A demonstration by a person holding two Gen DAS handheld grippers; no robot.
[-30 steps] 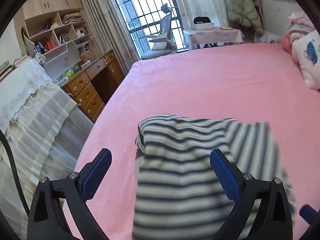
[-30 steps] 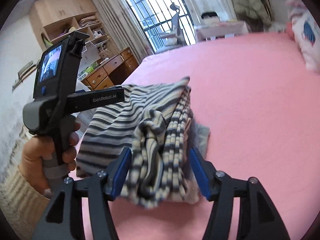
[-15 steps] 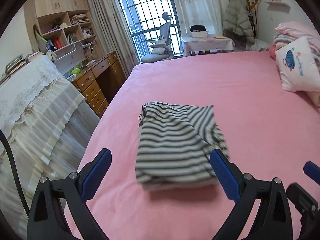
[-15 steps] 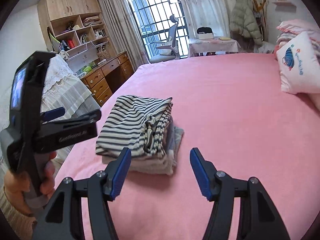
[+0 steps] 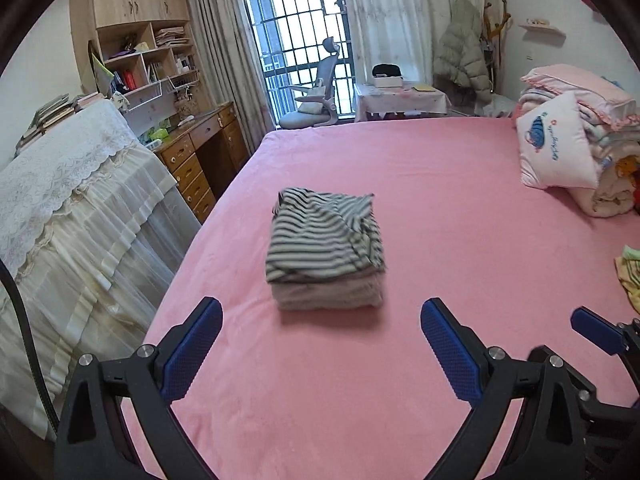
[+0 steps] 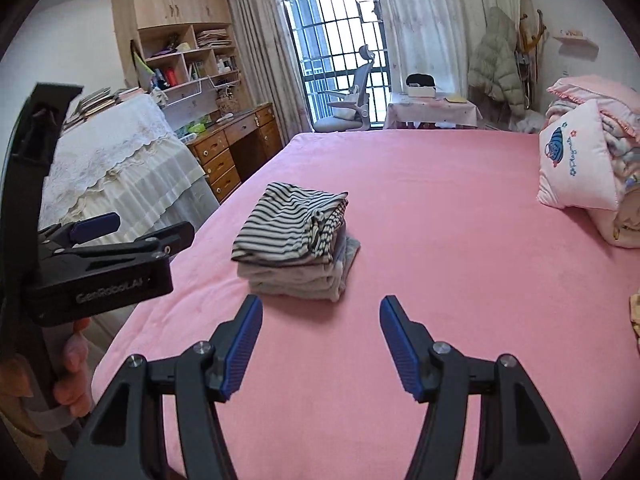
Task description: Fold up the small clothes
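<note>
While daylight comes through the barred window (image 5: 298, 36), the far left shows a lace-covered piece of furniture (image 5: 68, 184), with wooden shelves (image 5: 136, 60) and a chest of drawers (image 5: 200, 160) beyond it. Next, the left hand-held gripper (image 5: 320, 354) is released, its blue pads spread wide over bare pink bed (image 5: 440, 184) with nothing between them; in the right wrist view a hand (image 6: 74, 368) grips its handle at the left edge. Ahead of both tools, near the bed's left side, lies the folded striped garment (image 5: 320, 236), resting on top of folded grey clothes (image 5: 326, 290) as one neat stack. Just right of that, the right hand-held gripper (image 6: 320, 346) is likewise released and empty, apart from the stack. Farther right, a white pillow (image 5: 554, 148) leans against rolled bedding (image 5: 600, 120), and a yellow cloth (image 5: 630, 274) peeks in at the edge.
</note>
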